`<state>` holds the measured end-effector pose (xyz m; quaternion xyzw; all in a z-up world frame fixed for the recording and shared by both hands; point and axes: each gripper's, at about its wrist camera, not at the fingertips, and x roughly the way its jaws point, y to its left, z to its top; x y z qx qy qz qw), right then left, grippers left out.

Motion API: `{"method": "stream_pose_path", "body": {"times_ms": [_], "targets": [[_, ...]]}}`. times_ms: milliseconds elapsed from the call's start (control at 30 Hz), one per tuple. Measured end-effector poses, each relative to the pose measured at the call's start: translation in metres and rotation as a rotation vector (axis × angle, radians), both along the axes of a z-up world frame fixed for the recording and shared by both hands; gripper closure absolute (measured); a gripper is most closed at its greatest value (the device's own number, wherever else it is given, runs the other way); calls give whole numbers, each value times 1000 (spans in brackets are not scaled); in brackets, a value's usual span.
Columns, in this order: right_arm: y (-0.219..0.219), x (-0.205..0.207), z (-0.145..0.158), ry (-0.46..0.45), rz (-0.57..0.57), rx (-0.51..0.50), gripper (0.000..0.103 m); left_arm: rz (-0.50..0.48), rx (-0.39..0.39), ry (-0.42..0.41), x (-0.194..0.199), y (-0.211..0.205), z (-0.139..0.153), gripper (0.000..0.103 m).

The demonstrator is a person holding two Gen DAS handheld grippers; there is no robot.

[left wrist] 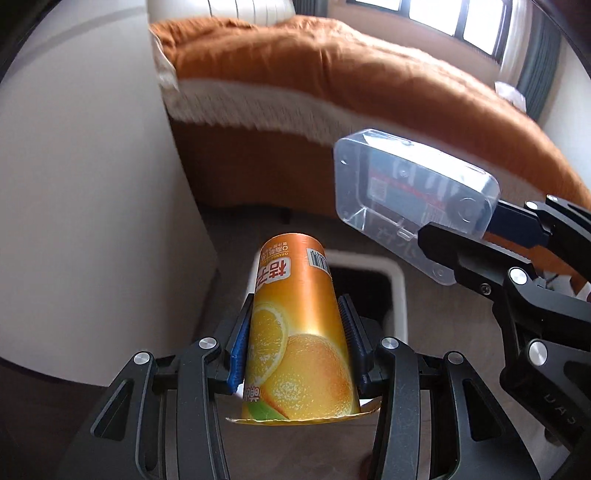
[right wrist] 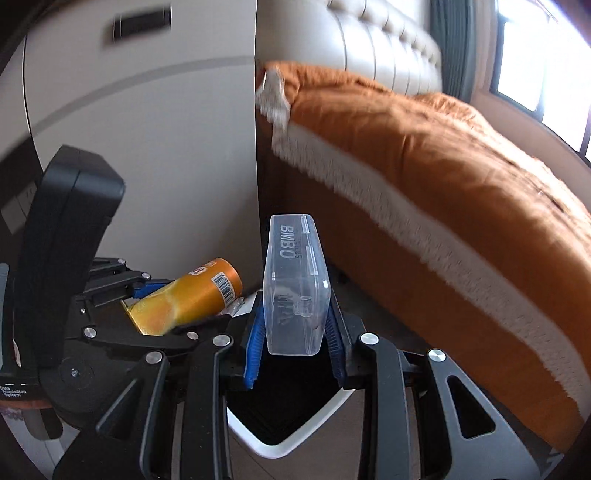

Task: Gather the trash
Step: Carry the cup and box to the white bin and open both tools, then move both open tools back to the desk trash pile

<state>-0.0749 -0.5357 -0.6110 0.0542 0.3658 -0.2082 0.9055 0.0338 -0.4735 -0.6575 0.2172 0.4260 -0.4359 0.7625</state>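
Note:
My left gripper [left wrist: 295,325] is shut on an orange juice cup [left wrist: 295,332], held upside down above a white-rimmed trash bin [left wrist: 397,288]. The cup also shows in the right wrist view [right wrist: 192,291]. My right gripper [right wrist: 295,325] is shut on a clear plastic box [right wrist: 295,288] marked BMBO, held over the same bin [right wrist: 291,446], whose inside is dark. In the left wrist view the clear box [left wrist: 410,199] and the right gripper [left wrist: 476,236] hang at the right, higher than the cup.
A bed with an orange blanket [left wrist: 332,81] and white fringe stands behind the bin, also in the right wrist view [right wrist: 461,166]. A white cabinet or wall panel [left wrist: 92,184] rises at the left. A window [left wrist: 454,18] is at the far right.

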Motion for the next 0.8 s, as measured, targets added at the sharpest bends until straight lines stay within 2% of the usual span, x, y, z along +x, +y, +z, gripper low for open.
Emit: {"method": "stream_pose_path", "body": {"times_ms": [33,100,133,167,200,233,300,367,467,567,700,800], "targets": [[-3,0,-19,8,5,-6,71,-7,-2,1,-2,-4,-22,59],[-8,1,-48,25,36,4,69,-26,-1,11,-3,-12,-49,58],[-11,3,-64,42,58,2,66,-39,8,14,-3,-15,-60,39],[-13,3,-73,43,55,-18,28,-53,28,14,-4,-18,-72,15],[-19,1,-78,20,31,-39,6,-62,53,6,-5,-20,-87,4],[-26,-2,-81,-13,14,-56,3,-67,65,7,-6,-20,-94,4],[-33,0,-89,3,20,-56,3,-54,67,23,-4,-19,-102,4],[-35,2,-88,21,26,-70,3,-39,45,53,3,-15,-97,4],[-29,-1,-63,9,46,-77,3,-17,9,51,-7,-10,-65,4],[-24,-4,-18,-7,48,-105,3,16,-7,-8,-5,-11,-15,4],[-15,-9,66,-78,46,-108,3,82,-30,-83,-8,3,69,4],[-6,-11,146,-151,64,-119,3,128,-27,-161,-9,13,143,4]]}}
